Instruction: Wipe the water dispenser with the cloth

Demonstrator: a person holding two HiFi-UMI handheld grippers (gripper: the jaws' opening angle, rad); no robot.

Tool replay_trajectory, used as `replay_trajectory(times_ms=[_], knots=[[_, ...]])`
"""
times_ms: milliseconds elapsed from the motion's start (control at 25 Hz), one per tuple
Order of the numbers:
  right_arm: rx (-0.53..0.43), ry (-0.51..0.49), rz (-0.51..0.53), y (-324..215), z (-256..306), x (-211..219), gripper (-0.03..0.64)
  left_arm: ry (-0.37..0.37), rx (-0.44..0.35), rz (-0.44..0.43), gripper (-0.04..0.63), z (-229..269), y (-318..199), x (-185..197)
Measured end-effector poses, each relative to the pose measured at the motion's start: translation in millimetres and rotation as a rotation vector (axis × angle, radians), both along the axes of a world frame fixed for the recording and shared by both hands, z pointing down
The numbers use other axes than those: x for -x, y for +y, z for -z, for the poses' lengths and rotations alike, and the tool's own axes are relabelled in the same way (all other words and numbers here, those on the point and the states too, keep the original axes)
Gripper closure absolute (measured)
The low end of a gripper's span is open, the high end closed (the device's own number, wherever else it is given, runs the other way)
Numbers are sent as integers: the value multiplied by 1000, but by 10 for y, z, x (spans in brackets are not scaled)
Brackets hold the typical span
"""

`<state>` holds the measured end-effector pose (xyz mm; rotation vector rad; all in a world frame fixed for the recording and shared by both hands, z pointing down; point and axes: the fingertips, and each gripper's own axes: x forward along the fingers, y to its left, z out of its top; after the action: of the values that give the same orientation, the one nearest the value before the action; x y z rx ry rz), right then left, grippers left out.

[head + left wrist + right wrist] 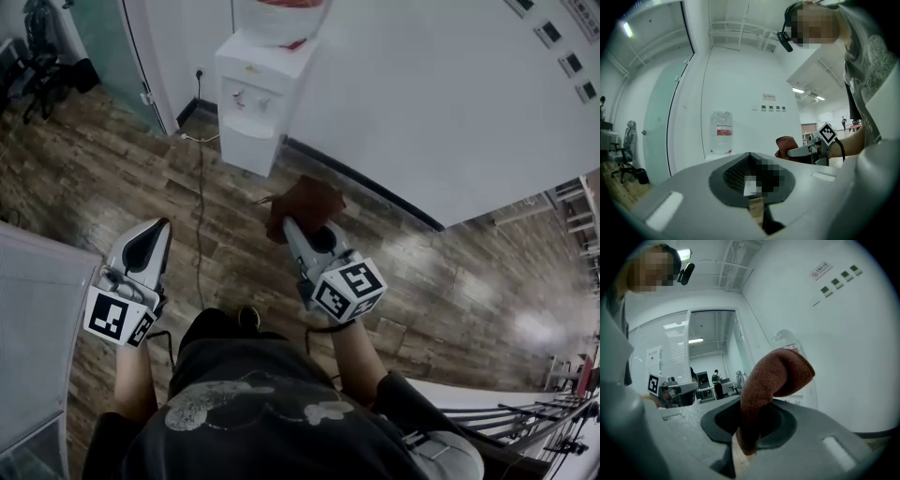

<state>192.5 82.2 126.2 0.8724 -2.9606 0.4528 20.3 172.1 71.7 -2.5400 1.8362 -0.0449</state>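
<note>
While the right claw [291, 227] pinches one cloth [311, 201] (reddish-brown), the left claw [159, 228] is closed, empty, facing one water dispenser [253, 105].

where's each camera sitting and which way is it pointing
Head view: on the person's head, looking steeply down at the floor and water dispenser; shows both forearms, the left gripper, and the right gripper shut on the cloth.
Left gripper view: rides the left gripper, faces the wall and dispenser over its shut, empty jaws; the person's torso at right.
Right gripper view: rides the right gripper, faces the dispenser past the clamped cloth; torso at left.
Shared: each gripper view shows the other gripper; all three show the cloth.
</note>
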Motion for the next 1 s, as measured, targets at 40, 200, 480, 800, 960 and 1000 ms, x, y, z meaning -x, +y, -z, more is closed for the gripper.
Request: replay_trajectory(times_ms=[40,200,480,800,960,1000], knots=[[-1,-6,1,-24,-1,4,557,4,0,-5,577,0,-47,-20],[6,12,-2,-165,-57,13,557,0,10,-41,577,-22,-261,-125],[-6,53,-72,-527,-143,95,555,29,24,-108,577,-168,-776,-22],[16,98,-158,-1264,-215,415,555,44,25,-174,577,-227,-1618,393],[7,109,-155,-1682,-142,891,555,64,25,-185,577,-190,-2070,783],[7,114,-153,-1767,-129,1012,555,65,24,-191,577,-179,-2161,869]])
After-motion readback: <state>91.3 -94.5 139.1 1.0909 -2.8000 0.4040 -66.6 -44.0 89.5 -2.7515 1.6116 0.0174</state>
